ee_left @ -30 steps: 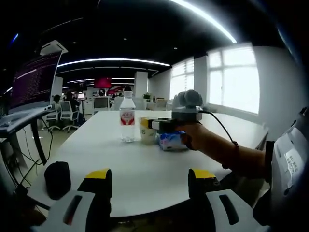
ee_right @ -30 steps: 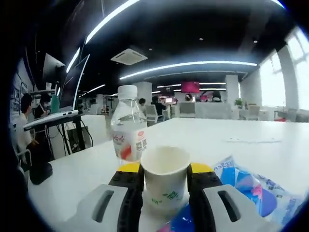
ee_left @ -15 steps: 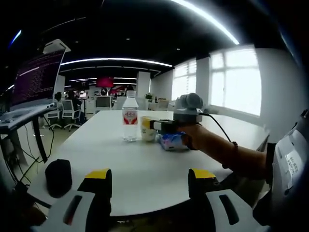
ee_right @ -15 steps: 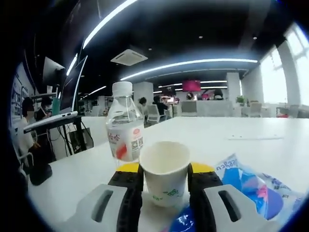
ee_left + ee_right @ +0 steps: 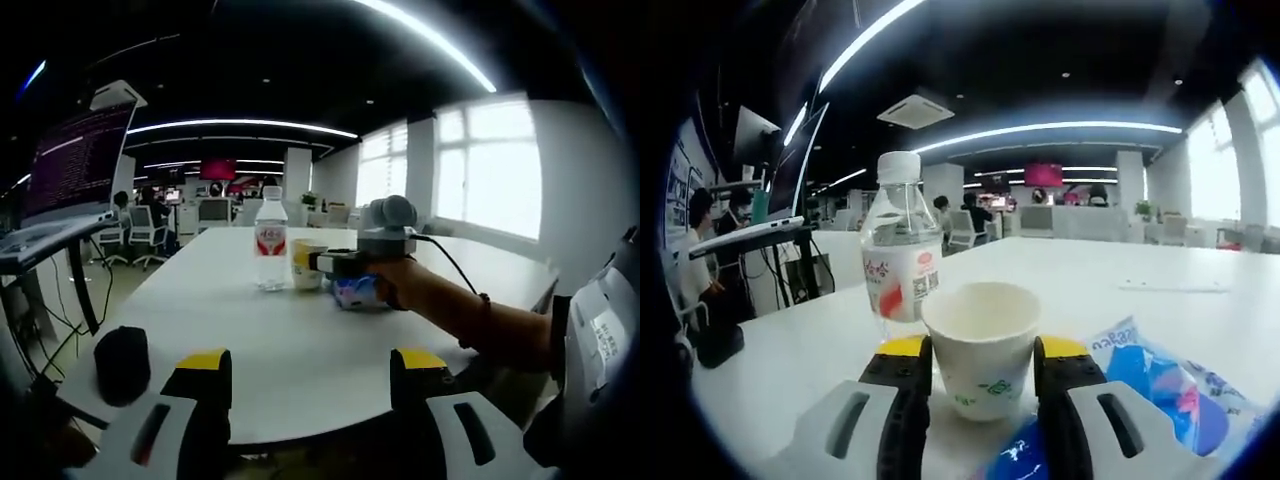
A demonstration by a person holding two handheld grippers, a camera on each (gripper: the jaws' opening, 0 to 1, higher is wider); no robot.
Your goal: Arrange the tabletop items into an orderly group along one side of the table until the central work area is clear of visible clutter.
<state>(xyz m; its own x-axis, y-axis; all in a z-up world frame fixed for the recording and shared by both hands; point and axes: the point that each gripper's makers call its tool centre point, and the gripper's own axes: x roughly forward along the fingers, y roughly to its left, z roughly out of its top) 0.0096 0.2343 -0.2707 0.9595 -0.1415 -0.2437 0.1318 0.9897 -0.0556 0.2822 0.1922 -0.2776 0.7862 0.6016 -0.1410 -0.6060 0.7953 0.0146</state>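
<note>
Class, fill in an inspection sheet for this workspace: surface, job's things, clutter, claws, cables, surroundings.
Surface: white table, mostly bare.
Job's things: paper cup between the right claw's jaws; water bottle behind it; blue snack packet beside it.
Clutter: black object near the table's edge.
Claws: right claw shut on the cup; left claw open, holding nothing.
Cables: black cable trailing from the right claw.
Surroundings: open office, monitor, windows, seated people.

Bright window glare, ceiling strip lights, fisheye-warped edges, soft focus
</note>
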